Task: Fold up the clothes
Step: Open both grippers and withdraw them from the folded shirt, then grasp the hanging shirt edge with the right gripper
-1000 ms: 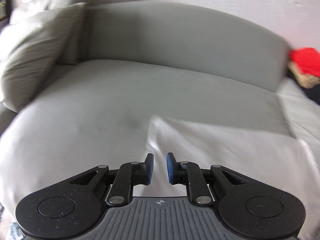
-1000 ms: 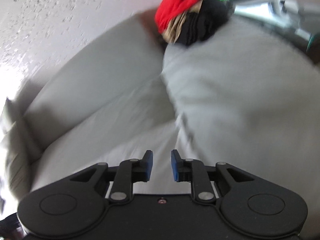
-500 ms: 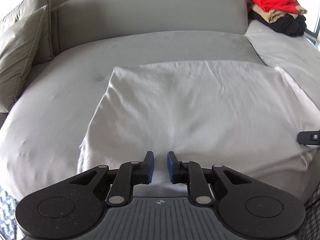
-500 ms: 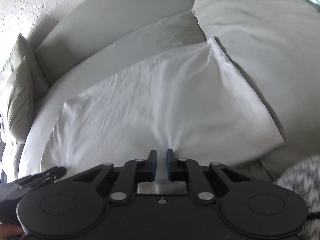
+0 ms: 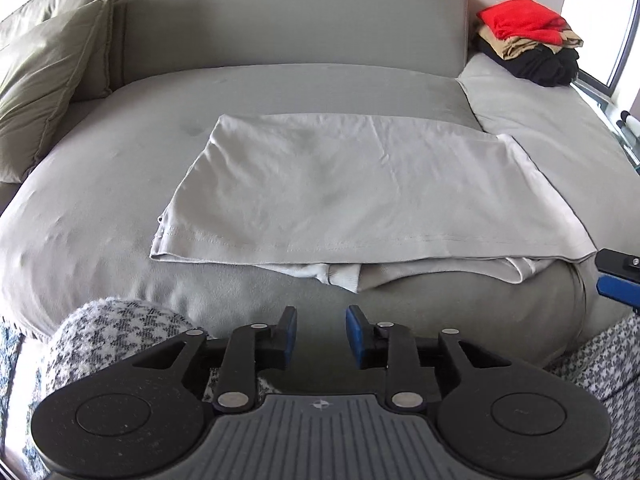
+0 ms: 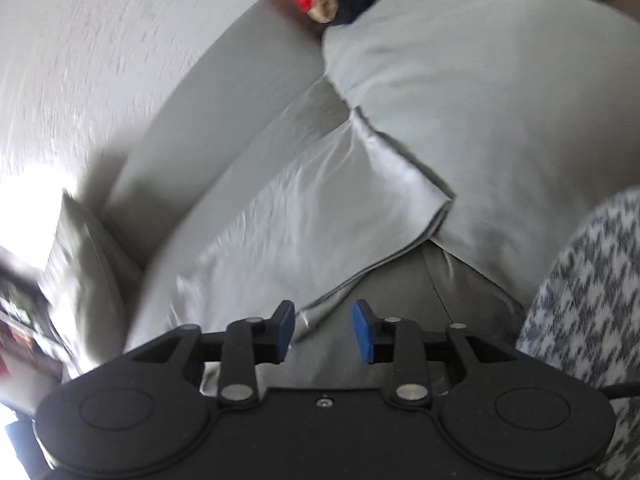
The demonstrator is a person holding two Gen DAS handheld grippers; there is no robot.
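Pale grey shirt lies flat on the sofa, folded over once, its lower layer poking out at the near edge. My left gripper and right gripper both hang just in front of it, jaws spread and holding nothing. If another fold is due, I think each should pinch both layers at a near corner and lift together, so nothing slips.

left wrist view: sharp, evenly daylit, blown-out window upper right, soft shadow beneath folded shirt edge | right wrist view: motion-blurred throughout, overexposed glare patch on wall at left | both: fisheye bending, dark vignette at corners
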